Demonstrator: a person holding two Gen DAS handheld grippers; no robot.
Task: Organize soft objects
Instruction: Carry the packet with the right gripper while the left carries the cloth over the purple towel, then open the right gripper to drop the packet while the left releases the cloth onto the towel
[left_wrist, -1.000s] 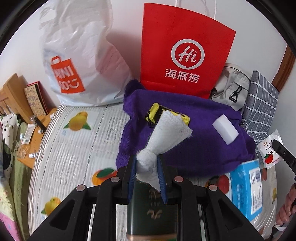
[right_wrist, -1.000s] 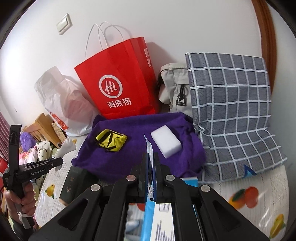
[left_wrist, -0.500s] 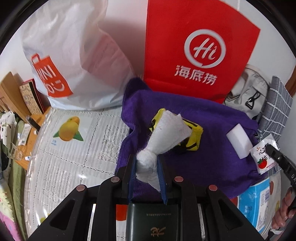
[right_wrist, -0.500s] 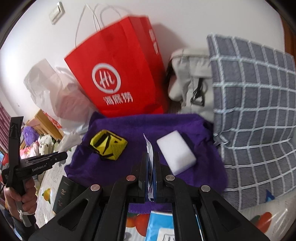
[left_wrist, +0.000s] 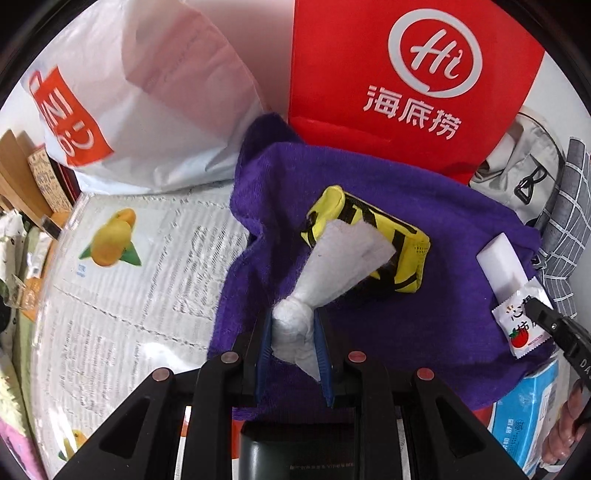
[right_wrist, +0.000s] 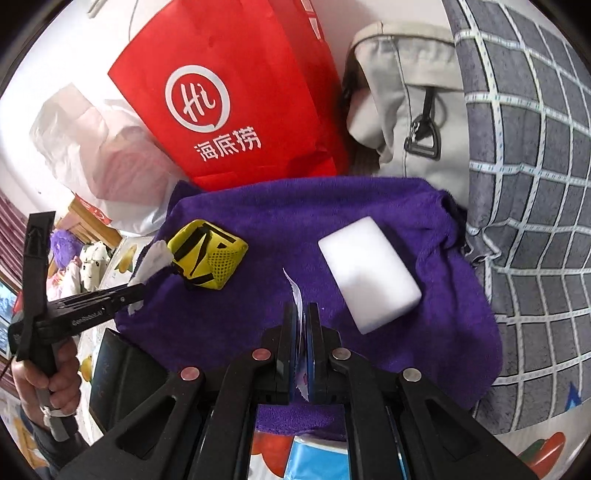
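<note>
A purple towel (left_wrist: 461, 243) (right_wrist: 295, 221) lies spread before a red paper bag. On it sit a yellow and black pouch (left_wrist: 406, 251) (right_wrist: 210, 258) and a white sponge block (left_wrist: 500, 262) (right_wrist: 369, 273). My left gripper (left_wrist: 291, 332) is shut on a white crumpled tissue (left_wrist: 343, 258), held over the towel's left part just in front of the pouch; it also shows in the right wrist view (right_wrist: 153, 262). My right gripper (right_wrist: 303, 314) is shut on a thin white sachet (right_wrist: 293, 291) with a tomato print (left_wrist: 522, 321), above the towel beside the sponge.
A red paper bag (left_wrist: 406, 74) and a white plastic shopping bag (left_wrist: 147, 92) stand behind the towel. A grey bag (right_wrist: 399, 103) and a grey checked cloth (right_wrist: 524, 184) are at the right. A dark green box (right_wrist: 110, 380) and a blue pack (left_wrist: 524, 417) lie near the towel's front.
Both grippers have moved forward over the purple towel, each still holding its item. The tissue is now close to the pouch and the sachet is beside the sponge.
</note>
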